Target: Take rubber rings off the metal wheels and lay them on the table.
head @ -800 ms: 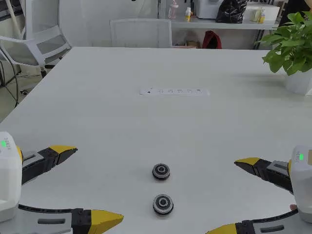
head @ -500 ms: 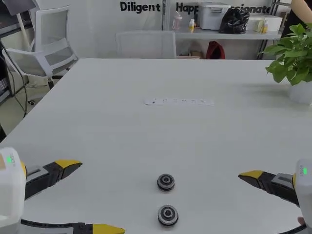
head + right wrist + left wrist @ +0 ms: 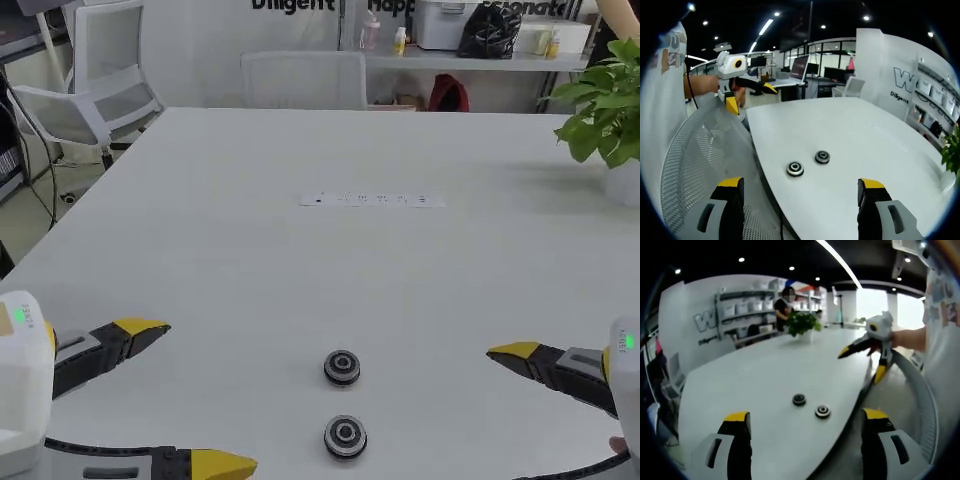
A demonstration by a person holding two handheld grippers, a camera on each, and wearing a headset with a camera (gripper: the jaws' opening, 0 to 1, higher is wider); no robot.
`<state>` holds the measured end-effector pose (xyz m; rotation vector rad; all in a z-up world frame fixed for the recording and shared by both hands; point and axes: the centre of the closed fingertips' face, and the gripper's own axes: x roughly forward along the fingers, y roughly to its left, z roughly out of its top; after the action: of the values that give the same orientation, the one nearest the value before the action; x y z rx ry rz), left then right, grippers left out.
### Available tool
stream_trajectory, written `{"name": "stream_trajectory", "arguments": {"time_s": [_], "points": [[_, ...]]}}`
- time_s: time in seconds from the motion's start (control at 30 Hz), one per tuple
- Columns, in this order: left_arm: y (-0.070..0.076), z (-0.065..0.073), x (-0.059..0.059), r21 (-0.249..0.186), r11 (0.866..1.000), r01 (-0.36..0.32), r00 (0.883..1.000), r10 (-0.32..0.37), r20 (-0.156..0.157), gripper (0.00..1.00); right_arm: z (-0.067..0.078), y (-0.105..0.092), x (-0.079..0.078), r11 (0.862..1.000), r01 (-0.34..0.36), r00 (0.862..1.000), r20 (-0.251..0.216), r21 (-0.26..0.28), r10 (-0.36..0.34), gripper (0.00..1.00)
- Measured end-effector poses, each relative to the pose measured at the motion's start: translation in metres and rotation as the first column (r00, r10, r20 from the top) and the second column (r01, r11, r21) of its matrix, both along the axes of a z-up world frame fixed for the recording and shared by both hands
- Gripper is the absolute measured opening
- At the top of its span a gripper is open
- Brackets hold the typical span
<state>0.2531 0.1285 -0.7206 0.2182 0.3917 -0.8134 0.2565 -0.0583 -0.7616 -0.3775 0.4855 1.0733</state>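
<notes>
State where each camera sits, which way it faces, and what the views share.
Head view: on the headset, looking forward and down at the near wheel and far wheel on the table; the left gripper and right gripper enter from the bottom corners.
Left gripper view: on the left gripper, facing across the table at the wheels; its open jaws, the right gripper and a forearm show.
Right gripper view: on the right gripper, facing back; its open jaws and the left gripper show.
Shared: all see both wheels.
</notes>
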Motion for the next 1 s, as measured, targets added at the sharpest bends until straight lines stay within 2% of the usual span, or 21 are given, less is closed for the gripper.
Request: {"name": "stream_trajectory", "arguments": {"time_s": [0.23, 0.63, 0.87, 1.0], "points": [[0.006, -0.003, 0.001, 0.004, 1.000, -0.012, 1.000, 0.012, -0.001, 0.92, -0.002, -0.001, 0.003, 1.000, 0.000, 1.000, 0.000, 0.002, 0.000, 0.95], [0.010, -0.010, 0.015, 0.004, 1.000, -0.023, 1.000, 0.023, -0.011, 0.92, -0.006, -0.004, 0.012, 1.000, 0.011, 1.000, -0.004, 0.008, -0.011, 0.93], [0.012, -0.013, 0.018, 0.006, 1.000, -0.018, 1.000, 0.018, -0.021, 0.92, -0.008, 0.000, 0.016, 1.000, 0.014, 1.000, -0.013, 0.011, -0.013, 0.92], [0.012, -0.010, 0.021, -0.004, 1.000, -0.018, 1.000, 0.018, -0.016, 0.92, -0.010, 0.001, 0.019, 1.000, 0.008, 1.000, -0.017, 0.003, -0.008, 0.92]]}}
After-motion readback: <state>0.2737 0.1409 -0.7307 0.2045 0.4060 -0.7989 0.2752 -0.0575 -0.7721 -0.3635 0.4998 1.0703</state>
